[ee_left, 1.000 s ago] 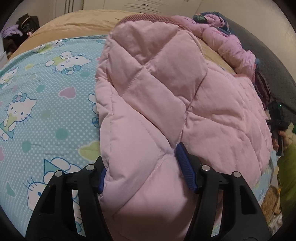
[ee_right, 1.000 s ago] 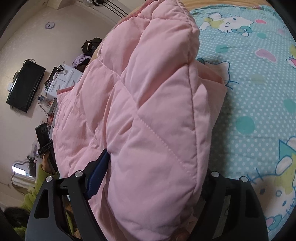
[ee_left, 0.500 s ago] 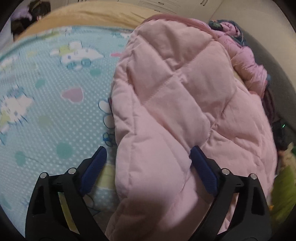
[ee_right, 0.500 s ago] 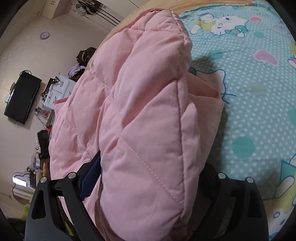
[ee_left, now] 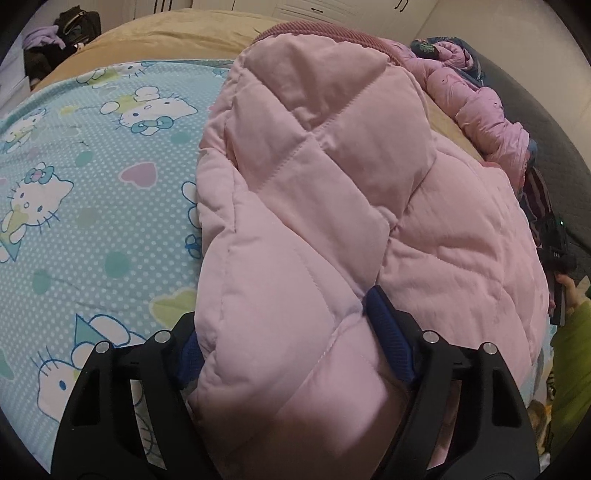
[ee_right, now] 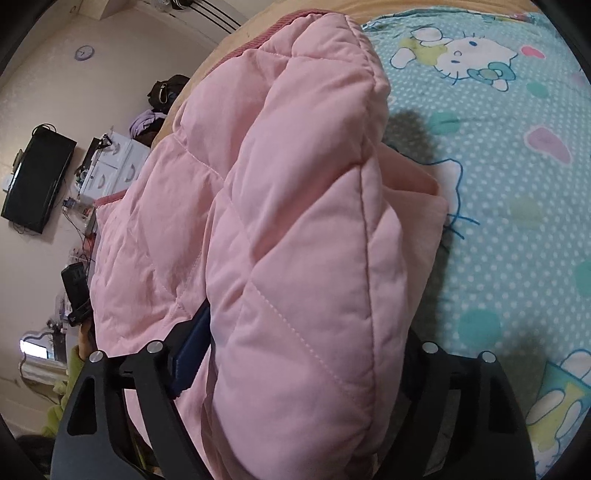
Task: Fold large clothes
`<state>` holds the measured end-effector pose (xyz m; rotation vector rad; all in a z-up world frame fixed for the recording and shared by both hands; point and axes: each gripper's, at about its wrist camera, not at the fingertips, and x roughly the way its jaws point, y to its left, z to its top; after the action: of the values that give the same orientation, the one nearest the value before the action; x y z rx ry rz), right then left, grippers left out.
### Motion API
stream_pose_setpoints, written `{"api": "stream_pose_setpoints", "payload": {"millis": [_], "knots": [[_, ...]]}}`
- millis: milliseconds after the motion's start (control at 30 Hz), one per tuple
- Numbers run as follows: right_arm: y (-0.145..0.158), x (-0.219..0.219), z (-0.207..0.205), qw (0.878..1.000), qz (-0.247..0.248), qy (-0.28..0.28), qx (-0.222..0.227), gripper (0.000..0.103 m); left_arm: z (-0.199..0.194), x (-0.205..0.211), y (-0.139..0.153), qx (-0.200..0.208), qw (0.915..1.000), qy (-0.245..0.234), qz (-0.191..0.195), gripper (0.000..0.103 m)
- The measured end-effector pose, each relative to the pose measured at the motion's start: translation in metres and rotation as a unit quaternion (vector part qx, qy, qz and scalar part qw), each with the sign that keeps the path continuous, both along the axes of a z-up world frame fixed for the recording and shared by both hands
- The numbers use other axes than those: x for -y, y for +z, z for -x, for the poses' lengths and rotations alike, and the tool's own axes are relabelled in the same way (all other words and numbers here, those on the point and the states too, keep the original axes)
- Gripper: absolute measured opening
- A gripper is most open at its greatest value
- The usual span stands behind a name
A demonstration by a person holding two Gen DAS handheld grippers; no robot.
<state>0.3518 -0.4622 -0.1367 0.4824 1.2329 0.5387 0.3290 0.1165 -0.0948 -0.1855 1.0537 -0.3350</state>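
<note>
A pink quilted puffer jacket (ee_left: 351, 192) lies on a bed, folded over on itself in a thick bundle. My left gripper (ee_left: 284, 332) is shut on a thick fold of the jacket at its near edge; the blue pads (ee_left: 388, 343) press into the padding. In the right wrist view the same jacket (ee_right: 295, 221) fills the middle. My right gripper (ee_right: 295, 354) is shut on another thick fold; its left pad (ee_right: 192, 347) shows, its right pad is hidden behind the fabric. A darker pink ribbed hem (ee_left: 325, 31) shows at the far end.
The bed has a light-blue Hello Kitty sheet (ee_left: 92, 184) and a tan cover (ee_left: 166, 40) beyond. Another pink garment (ee_left: 480, 107) lies at the far right. A TV (ee_right: 33, 184) and white drawers (ee_right: 110, 166) stand by the wall.
Half a second ago the left jaws stood wide apart around the fold; now they have closed on it. The right gripper keeps its grip and the bundle has shifted slightly.
</note>
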Motion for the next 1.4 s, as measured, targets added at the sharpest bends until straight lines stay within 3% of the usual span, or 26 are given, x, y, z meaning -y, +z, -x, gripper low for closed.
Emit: {"api": "stream_pose_setpoints", "payload": {"millis": [100, 267, 400, 500, 567, 700, 867, 933, 1033, 1133, 1200, 1333, 1400], "knots": [[0.0, 0.006, 0.01, 1.0, 0.003, -0.024, 0.001, 0.094, -0.004, 0.001, 0.003, 0.003, 0.9999, -0.002, -0.011, 0.073], [0.014, 0.022, 0.032, 0.997, 0.018, -0.072, 0.022, 0.098, -0.003, -0.003, 0.015, 0.017, 0.9989, 0.002, -0.043, 0.076], [0.064, 0.029, 0.061, 0.982, 0.082, -0.14, 0.095, 0.098, 0.006, -0.006, 0.043, 0.064, 0.9942, 0.03, -0.081, 0.087], [0.116, 0.015, 0.09, 0.956, 0.142, -0.168, 0.194, 0.098, 0.019, -0.001, 0.073, 0.113, 0.9871, 0.039, -0.107, 0.092], [0.138, -0.011, 0.104, 0.946, 0.166, -0.15, 0.234, 0.099, 0.034, 0.014, 0.097, 0.152, 0.9806, 0.036, -0.119, 0.094], [0.143, -0.09, 0.117, 0.941, 0.214, -0.067, 0.253, 0.099, 0.064, 0.062, 0.116, 0.187, 0.9723, -0.019, -0.139, 0.094], [0.134, -0.147, 0.129, 0.94, 0.222, -0.022, 0.259, 0.098, 0.09, 0.117, 0.098, 0.173, 0.9737, -0.085, -0.121, 0.094], [0.128, -0.161, 0.125, 0.937, 0.242, -0.008, 0.254, 0.098, 0.086, 0.134, 0.081, 0.162, 0.9717, -0.096, -0.142, 0.094], [0.113, -0.176, 0.103, 0.94, 0.251, 0.005, 0.229, 0.098, 0.055, 0.148, 0.047, 0.126, 0.9723, -0.085, -0.178, 0.095], [0.096, -0.178, 0.071, 0.942, 0.273, 0.001, 0.196, 0.098, 0.018, 0.139, 0.03, 0.088, 0.9826, -0.071, -0.147, 0.095], [0.089, -0.175, 0.054, 0.941, 0.279, -0.008, 0.193, 0.098, 0.001, 0.139, 0.029, 0.082, 0.9829, -0.068, -0.15, 0.095], [0.074, -0.148, 0.006, 0.957, 0.245, -0.056, 0.144, 0.098, -0.035, 0.143, 0.03, 0.068, 0.9815, -0.069, -0.165, 0.095], [0.067, -0.139, -0.013, 0.956, 0.253, -0.072, 0.128, 0.098, -0.052, 0.141, 0.032, 0.067, 0.9816, -0.057, -0.169, 0.095]]}}
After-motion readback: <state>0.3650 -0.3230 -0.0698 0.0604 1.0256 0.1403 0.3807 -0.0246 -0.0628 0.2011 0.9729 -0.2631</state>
